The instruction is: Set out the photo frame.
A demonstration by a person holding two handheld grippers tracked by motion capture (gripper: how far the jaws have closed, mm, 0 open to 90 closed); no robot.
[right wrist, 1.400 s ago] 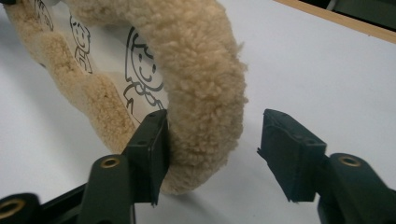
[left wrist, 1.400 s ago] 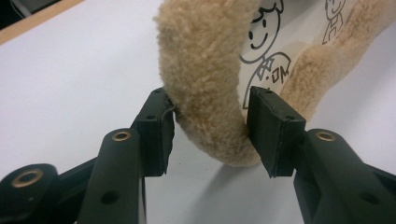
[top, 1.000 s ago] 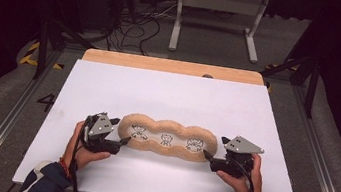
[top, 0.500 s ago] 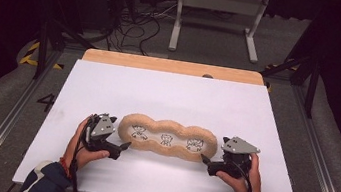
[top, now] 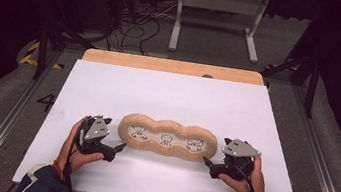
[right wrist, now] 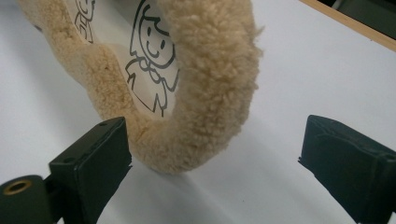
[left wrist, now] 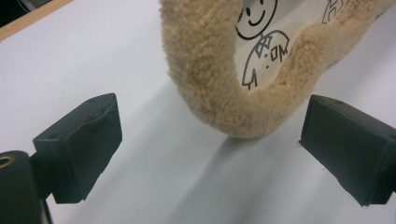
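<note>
The fleecy tan three-lobed mat (top: pixel 167 139) with cartoon figures lay flat on the white table (top: pixel 168 96), directly between the left gripper (top: pixel 118 147) and right gripper (top: pixel 206 160), both released, their jaws having just opened off its ends.

Tan fleecy frame (top: pixel 169 124), black cartoon drawings; white table (top: pixel 168 96).

A white surface (top: pixel 168 96) with a light wooden strip along its far edge carries one thing: a tan fleecy three-lobed frame (top: pixel 167 138), lying flat near the front edge, with small cartoon figures drawn in its three white openings.
</note>
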